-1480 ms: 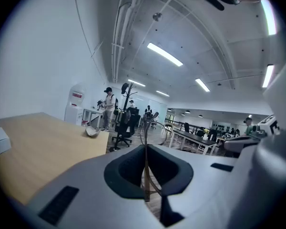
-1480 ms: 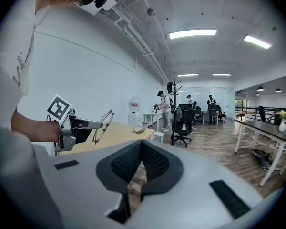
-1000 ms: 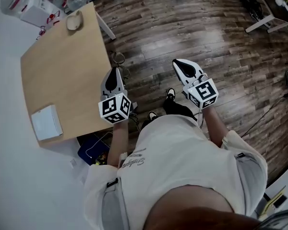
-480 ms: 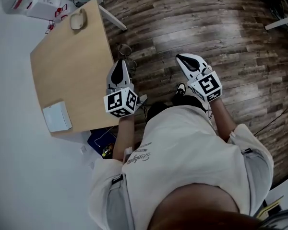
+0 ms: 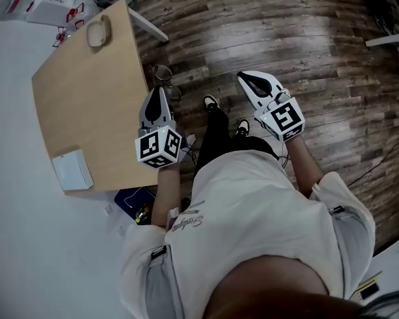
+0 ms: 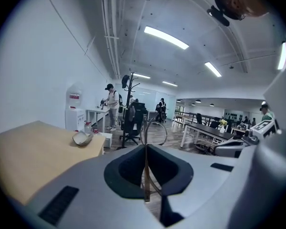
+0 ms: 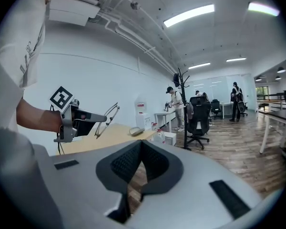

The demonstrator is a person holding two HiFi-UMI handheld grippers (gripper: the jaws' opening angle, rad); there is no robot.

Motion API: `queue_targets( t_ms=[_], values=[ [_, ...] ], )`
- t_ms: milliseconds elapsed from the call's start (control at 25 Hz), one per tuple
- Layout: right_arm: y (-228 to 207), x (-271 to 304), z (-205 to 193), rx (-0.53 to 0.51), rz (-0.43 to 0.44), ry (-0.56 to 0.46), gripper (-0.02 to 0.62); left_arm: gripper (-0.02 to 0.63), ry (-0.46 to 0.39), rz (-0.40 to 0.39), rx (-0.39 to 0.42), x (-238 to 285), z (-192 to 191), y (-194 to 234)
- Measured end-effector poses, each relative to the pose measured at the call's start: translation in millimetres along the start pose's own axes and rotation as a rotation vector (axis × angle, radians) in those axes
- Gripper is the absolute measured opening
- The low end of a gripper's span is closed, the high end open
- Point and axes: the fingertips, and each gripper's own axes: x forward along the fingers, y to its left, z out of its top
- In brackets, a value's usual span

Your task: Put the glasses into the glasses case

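Note:
My left gripper [image 5: 160,92] is shut on a temple arm of the thin-framed glasses [image 5: 163,78], which hang over the floor just off the right edge of the wooden table [image 5: 80,105]. In the left gripper view the jaws [image 6: 145,149] pinch the arm and a lens ring [image 6: 155,132] stands up past them. The beige glasses case [image 5: 96,32] lies near the table's far corner, also visible as the case [image 6: 82,138] and the case [image 7: 136,131]. My right gripper [image 5: 245,78] hangs shut and empty over the floor to the right; its jaws [image 7: 140,144] hold nothing.
A white box [image 5: 72,170] sits on the table's near corner. White boxes and bottles [image 5: 66,5] stand beyond the far end. A blue bag with cables [image 5: 136,205] lies under the table. An office chair [image 6: 133,120], a coat rack and several people are farther off.
The view has shifted as the person walks; a leg and shoe have stepped forward between the grippers. Both grippers keep their places, the left still holding the glasses by the table edge.

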Motion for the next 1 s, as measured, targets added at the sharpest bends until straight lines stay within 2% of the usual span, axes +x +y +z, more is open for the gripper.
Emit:
queue_targets(
  t_ms=[160,320,480,640,840,1000],
  values=[
    [-22.3,27.3,12.0,0.004,-0.005,0.013,-0.005,0.025,-0.01,-0.012,-0.032,44.0,9.4,13.8],
    [-37.0,56.4,36.7,-0.012,-0.023,0.011,-0.005,0.025,-0.038,-0.037,-0.032,83.8,38.5,33.5],
    [-59.7,96.1,68.2,-0.048,-0.069,0.004,-0.005,0.025,-0.046,-0.088,-0.021,122.3,65.4,54.2],
    [-81.4,134.9,93.4,-0.042,-0.113,-0.027,-0.005,0.025,-0.055,-0.101,-0.028,159.4,85.5,81.4],
    [-79.2,181.5,92.3,-0.066,-0.057,0.008,-0.005,0.025,-0.047,-0.097,-0.05,192.1,96.1,109.9],
    [-88.9,207.1,90.0,-0.023,-0.029,0.02,-0.005,0.025,-0.027,-0.073,-0.066,211.9,96.2,125.8]
  ],
)
